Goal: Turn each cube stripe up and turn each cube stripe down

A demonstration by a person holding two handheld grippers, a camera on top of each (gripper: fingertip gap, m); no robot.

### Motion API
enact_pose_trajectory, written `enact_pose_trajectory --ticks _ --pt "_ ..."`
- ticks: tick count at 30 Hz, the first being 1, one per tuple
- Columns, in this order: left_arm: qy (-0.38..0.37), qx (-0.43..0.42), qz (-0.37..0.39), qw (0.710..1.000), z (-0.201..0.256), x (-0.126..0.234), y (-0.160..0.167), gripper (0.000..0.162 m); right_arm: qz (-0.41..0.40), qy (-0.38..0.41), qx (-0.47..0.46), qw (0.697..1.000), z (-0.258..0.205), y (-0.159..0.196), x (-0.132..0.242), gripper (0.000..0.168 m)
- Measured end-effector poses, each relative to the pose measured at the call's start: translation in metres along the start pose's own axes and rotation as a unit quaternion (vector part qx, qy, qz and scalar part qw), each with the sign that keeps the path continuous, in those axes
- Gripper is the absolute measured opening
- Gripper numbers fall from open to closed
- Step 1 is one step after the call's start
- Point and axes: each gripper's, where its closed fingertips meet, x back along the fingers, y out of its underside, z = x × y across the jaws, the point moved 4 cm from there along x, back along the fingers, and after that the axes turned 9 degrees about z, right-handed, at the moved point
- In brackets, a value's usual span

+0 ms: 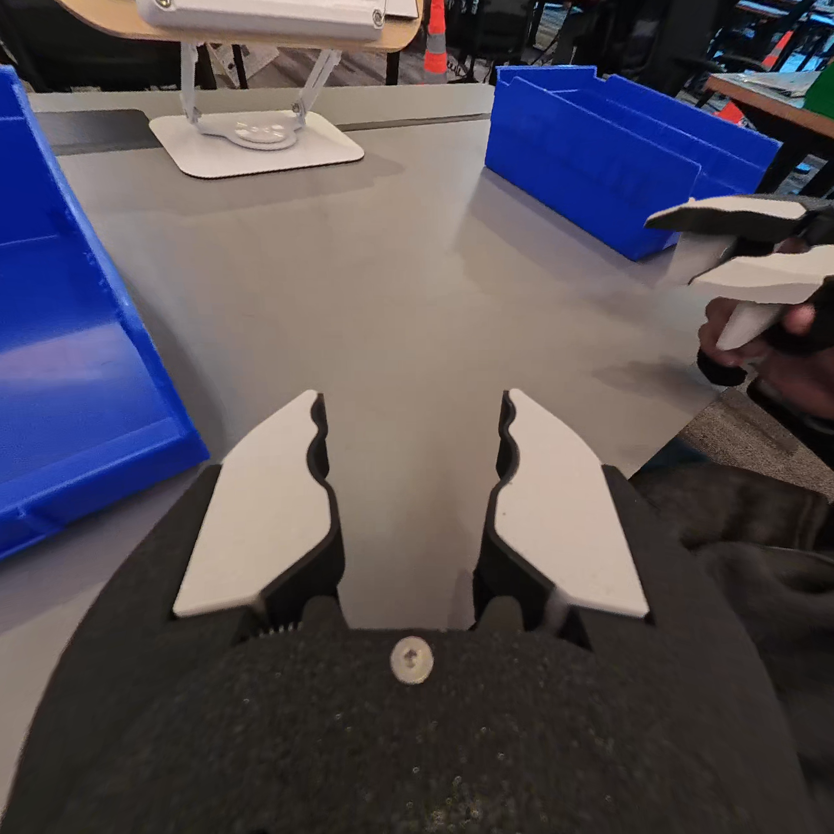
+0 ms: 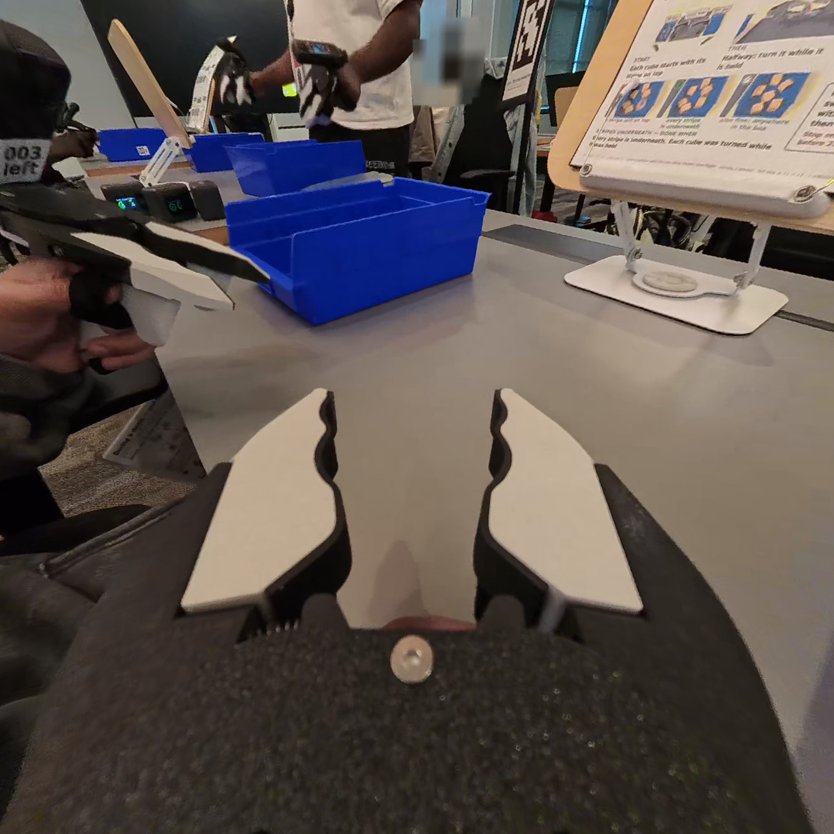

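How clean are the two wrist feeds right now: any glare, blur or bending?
Left wrist view: sharp on the left gripper, soft sheen on the grey table, blue bin bowed by the wide lens. Right wrist view: right gripper crisp, overhead light reflecting off the table, background person motion-blurred, stand tilted by distortion.

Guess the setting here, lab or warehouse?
Likely a data-collection lab or workshop: blue bins on grey tables, an instruction sheet on a stand, and another person working at a nearby station.
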Motion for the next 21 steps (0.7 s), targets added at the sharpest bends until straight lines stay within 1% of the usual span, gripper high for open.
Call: enact_pose_trajectory --ticks 2,6,9,11,13,15,18,20,21 --pt "0.015 0.004 0.002 1.0 0.003 0.0 0.0 0.073 0.009 0.009 0.006 1.0 0.002 -0.003 0.003 0.066" --pt "-0.008 -0.012 0.002 1.0 0.0 -0.002 0.002 0.076 0.006 0.012 0.011 1.0 0.005 -0.003 0.004 0.066" --pt "-0.009 -0.02 -0.001 1.0 0.002 -0.006 0.005 0.077 0.001 0.016 0.007 1.0 0.009 -0.003 0.004 0.066" --pt "0.006 -0.025 -0.003 1.0 0.01 -0.013 0.007 0.078 -0.005 0.041 0.012 0.999 0.018 -0.002 0.008 0.065" --pt "0.052 -0.033 -0.016 0.998 0.028 -0.026 0.012 0.073 -0.037 0.094 0.015 0.995 0.039 0.0 0.017 0.064" --pt "0.091 -0.04 -0.036 0.994 0.048 -0.046 0.018 0.074 -0.053 0.163 0.03 0.985 0.066 -0.005 0.035 0.065" --pt "0.151 -0.046 -0.078 0.984 0.094 -0.082 0.023 0.079 -0.053 0.27 0.059 0.96 0.111 -0.022 0.076 0.065" --pt "0.199 -0.042 -0.085 0.975 0.132 -0.109 0.016 0.083 -0.051 0.327 0.067 0.941 0.137 -0.032 0.107 0.066" --pt "0.225 -0.036 -0.085 0.97 0.152 -0.124 0.01 0.081 -0.056 0.357 0.074 0.93 0.151 -0.035 0.122 0.066"
